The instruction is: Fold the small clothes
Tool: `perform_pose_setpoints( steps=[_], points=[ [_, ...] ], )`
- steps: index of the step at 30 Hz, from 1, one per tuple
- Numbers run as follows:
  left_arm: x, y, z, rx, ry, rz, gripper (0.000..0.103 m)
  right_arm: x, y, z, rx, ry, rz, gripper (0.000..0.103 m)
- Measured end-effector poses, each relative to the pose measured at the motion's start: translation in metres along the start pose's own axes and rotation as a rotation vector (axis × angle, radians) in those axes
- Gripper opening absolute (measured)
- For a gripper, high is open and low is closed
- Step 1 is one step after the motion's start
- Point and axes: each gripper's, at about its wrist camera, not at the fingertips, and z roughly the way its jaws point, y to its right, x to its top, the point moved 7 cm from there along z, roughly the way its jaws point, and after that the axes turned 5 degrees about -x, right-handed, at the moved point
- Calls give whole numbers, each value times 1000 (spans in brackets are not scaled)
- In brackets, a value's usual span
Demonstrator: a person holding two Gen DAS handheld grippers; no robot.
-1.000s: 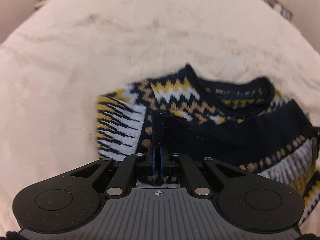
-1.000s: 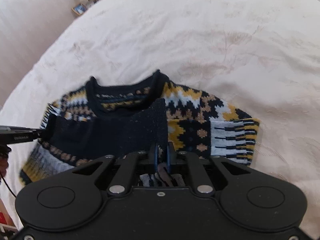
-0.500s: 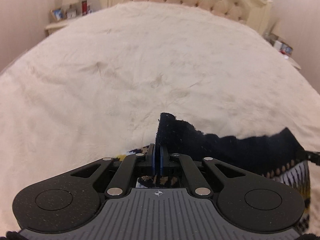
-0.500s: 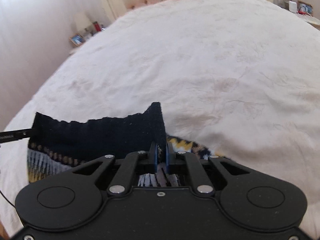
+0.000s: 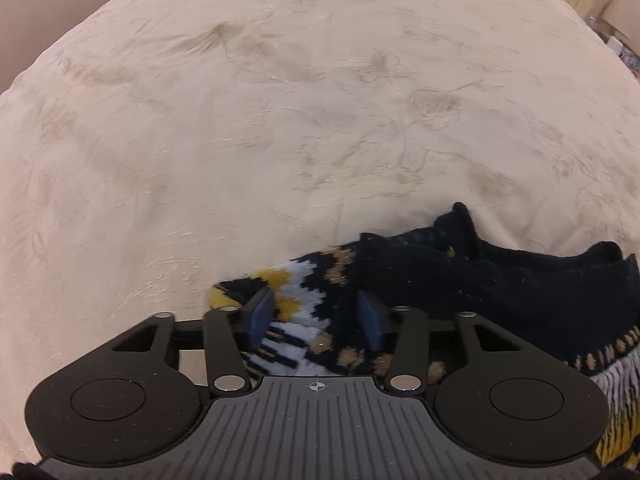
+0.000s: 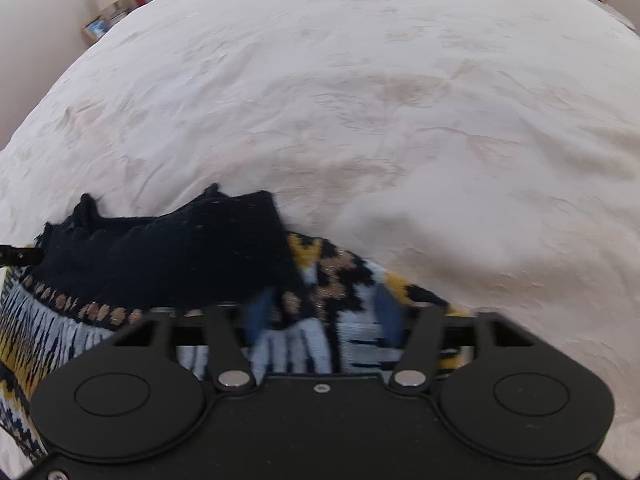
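Low in both wrist views, on cream embroidered bedspread, navy-yellow-white patterned knit sweater lies folded, long axis side to side, beneath left gripper and right gripper, jaws just opening, released, cloth between.

We hold two hand-held grippers, both angled steeply downward. Our left hand-held gripper has just been opening; its blue pads stand apart, pressing nothing. Our right hand-held gripper has also just been opening, its jaws spread wider and gripping nothing.
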Motion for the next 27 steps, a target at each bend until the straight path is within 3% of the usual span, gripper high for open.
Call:
perform_pose_setpoints(
  steps=[10,18,27],
  points=[
    [-17,13,-46,-39,-5,-16,48,-13,16,-41,-28,43,72,76],
    [-81,53,-80,-97,-81,61,49,-56,10,-78,-14,-4,116,77],
    [-140,70,-90,-124,-173,54,49,-114,-13,-103,44,-79,136,85]
  ],
)
